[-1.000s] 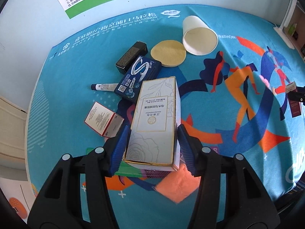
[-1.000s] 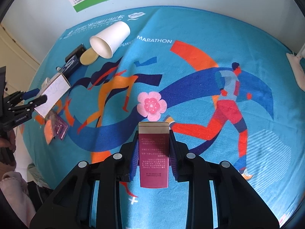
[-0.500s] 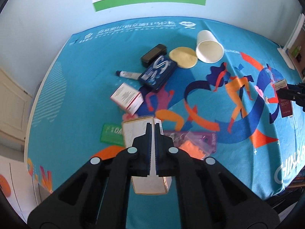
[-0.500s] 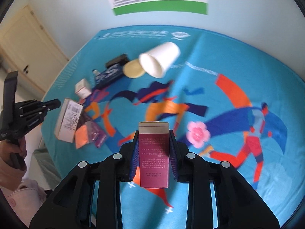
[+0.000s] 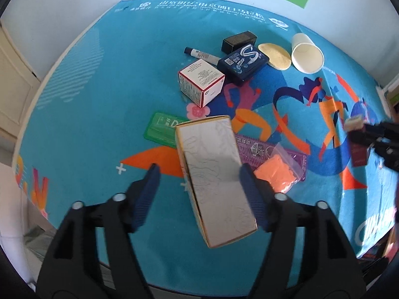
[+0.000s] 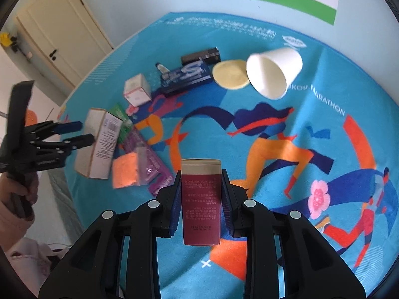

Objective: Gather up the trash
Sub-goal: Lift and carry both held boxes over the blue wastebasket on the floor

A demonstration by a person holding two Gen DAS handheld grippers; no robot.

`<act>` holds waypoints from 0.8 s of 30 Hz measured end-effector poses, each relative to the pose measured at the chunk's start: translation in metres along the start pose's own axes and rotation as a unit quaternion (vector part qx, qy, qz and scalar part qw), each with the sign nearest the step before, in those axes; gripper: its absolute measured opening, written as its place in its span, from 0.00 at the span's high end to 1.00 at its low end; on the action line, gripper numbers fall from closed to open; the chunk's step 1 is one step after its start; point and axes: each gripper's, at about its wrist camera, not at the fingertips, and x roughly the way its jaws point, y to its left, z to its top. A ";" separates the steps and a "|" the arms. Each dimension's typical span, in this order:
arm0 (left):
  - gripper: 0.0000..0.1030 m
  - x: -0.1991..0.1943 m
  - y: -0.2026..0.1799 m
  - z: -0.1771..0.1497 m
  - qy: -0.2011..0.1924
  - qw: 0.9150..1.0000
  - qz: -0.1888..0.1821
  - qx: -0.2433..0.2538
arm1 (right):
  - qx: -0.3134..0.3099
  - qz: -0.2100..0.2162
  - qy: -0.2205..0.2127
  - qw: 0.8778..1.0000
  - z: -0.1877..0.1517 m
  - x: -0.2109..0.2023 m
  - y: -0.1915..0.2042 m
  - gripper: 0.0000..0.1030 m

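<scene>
Left wrist view: looks down past the left claw [image 5: 199, 168] onto a blue printed tablecloth [image 5: 87, 99] spread beneath and ahead of it. Jaws opening, well spread, with a tall white carton [image 5: 214, 174] lying tilted between them; right pad against the carton's edge, left pad clear of it, so no squeeze. Far ahead and to the right of the claw, finds a paper cup [image 5: 306, 57] on its side, mouth facing the claw. Ahead, a dark blue box [image 5: 243, 62], and nearer than it a white cube box with red trim [image 5: 200, 82]. Just beyond the right finger, a purple packet [image 5: 261, 149] with an orange bag [image 5: 275, 174] on top. Just beyond the left finger, a green packet [image 5: 159, 132], partly under the carton. Farthest ahead, a black box [image 5: 238, 41]; right of that, beside the cup, a pale yellow disc [image 5: 275, 56]; left of the blue box, a small tube [image 5: 202, 54].

Right wrist view: looks along the right claw [image 6: 201, 174], pinching a maroon carton [image 6: 201, 204] upright between both pads, above the cloth. Same litter ahead and off to its left.
</scene>
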 end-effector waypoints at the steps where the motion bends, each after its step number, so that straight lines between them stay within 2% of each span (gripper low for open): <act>1: 0.20 0.003 0.001 0.000 0.003 1.000 0.004 -0.005 | 0.008 -0.006 0.002 1.000 -0.001 0.007 -0.003 0.69; 2: 0.19 0.008 0.001 0.002 0.009 1.000 0.008 -0.009 | 0.015 -0.011 0.008 1.000 -0.002 0.013 -0.006 0.59; 3: 0.19 0.012 0.001 0.003 0.014 1.000 0.010 -0.011 | 0.024 -0.014 0.012 1.000 -0.004 0.019 -0.009 0.43; 5: 0.18 0.018 0.000 0.004 0.023 1.000 0.003 -0.015 | 0.025 -0.030 0.016 0.999 -0.006 0.025 -0.010 0.30; 8: 0.17 0.028 -0.006 0.002 0.032 0.999 0.008 -0.003 | 0.013 -0.041 0.031 0.999 -0.012 0.034 -0.011 0.30; 10: 0.22 0.034 -0.004 0.000 0.041 0.999 0.000 -0.013 | 0.005 -0.046 0.041 0.998 -0.017 0.040 -0.011 0.30; 11: 0.28 0.036 -0.002 0.000 0.044 0.999 -0.005 -0.019 | 0.004 -0.046 0.045 0.998 -0.018 0.042 -0.011 0.30; 12: 0.38 0.039 0.000 -0.001 0.050 0.998 -0.012 -0.027 | 0.003 -0.042 0.047 0.998 -0.019 0.044 -0.011 0.31; 13: 0.42 0.040 0.002 -0.001 0.053 0.998 -0.014 -0.031 | 0.002 -0.040 0.045 0.998 -0.019 0.044 -0.011 0.33; 14: 0.48 0.040 0.003 -0.001 0.053 0.998 -0.015 -0.033 | 0.001 -0.037 0.044 0.998 -0.019 0.044 -0.011 0.46; 15: 0.51 0.038 0.004 -0.001 0.051 0.998 -0.021 -0.033 | 0.000 -0.032 0.045 0.998 -0.018 0.044 -0.010 0.67; 16: 0.53 0.037 0.004 -0.002 0.050 0.998 -0.024 -0.032 | -0.001 -0.032 0.050 0.998 -0.017 0.045 -0.010 0.71; 24: 0.53 -0.002 0.016 -0.007 0.012 0.999 -0.015 -0.031 | -0.012 -0.009 0.028 0.999 -0.002 0.024 0.003 0.72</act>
